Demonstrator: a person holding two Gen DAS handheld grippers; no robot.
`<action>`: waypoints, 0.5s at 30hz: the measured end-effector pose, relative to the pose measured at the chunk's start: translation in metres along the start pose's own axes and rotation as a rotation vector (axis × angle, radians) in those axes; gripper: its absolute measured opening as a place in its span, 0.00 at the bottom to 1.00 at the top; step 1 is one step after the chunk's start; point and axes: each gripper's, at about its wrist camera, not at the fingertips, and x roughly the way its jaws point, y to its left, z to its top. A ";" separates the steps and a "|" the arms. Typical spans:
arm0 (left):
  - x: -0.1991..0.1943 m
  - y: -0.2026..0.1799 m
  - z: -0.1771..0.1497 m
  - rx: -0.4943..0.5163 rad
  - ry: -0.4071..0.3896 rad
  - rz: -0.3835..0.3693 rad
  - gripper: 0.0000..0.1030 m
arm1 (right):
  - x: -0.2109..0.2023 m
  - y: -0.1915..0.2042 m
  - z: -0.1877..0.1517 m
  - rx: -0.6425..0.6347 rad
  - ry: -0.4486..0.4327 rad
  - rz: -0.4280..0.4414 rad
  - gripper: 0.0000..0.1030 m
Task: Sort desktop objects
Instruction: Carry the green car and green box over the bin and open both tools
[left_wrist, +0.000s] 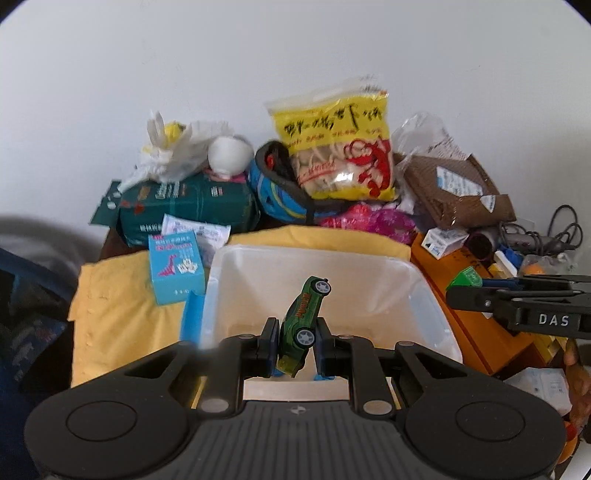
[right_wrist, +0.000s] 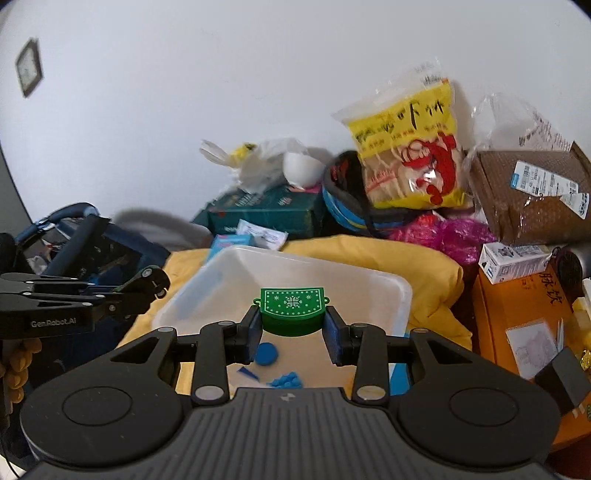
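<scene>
My left gripper (left_wrist: 295, 341) is shut on a green toy car (left_wrist: 304, 321), held nose-up over the white plastic bin (left_wrist: 258, 254). My right gripper (right_wrist: 293, 328) is shut on a green semicircular box with a white snowflake pattern (right_wrist: 291, 308), held over the same bin (right_wrist: 295, 258). Small blue pieces, a disc (right_wrist: 266, 353) and a studded piece (right_wrist: 286, 380), lie on the bin floor. The right gripper also shows at the right edge of the left wrist view (left_wrist: 517, 302). The left gripper shows at the left of the right wrist view (right_wrist: 81, 299).
The bin sits on a yellow cloth (left_wrist: 118, 310). A light blue dinosaur box (left_wrist: 176, 269) stands left of it and an orange box (right_wrist: 524, 325) lies to the right. Behind are a yellow noodle bag (left_wrist: 340, 147), a teal pack (left_wrist: 184, 206), a brown parcel (right_wrist: 535, 195) and pink wrapping (right_wrist: 443, 232).
</scene>
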 end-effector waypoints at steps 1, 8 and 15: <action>0.006 0.000 0.002 0.002 0.017 0.003 0.21 | 0.006 -0.003 0.003 0.009 0.016 -0.003 0.38; 0.033 -0.004 0.012 0.017 0.083 0.027 0.22 | 0.043 -0.016 0.008 0.036 0.145 -0.025 0.38; 0.038 -0.008 0.019 0.020 0.062 0.053 0.42 | 0.056 -0.019 0.010 0.026 0.169 -0.045 0.57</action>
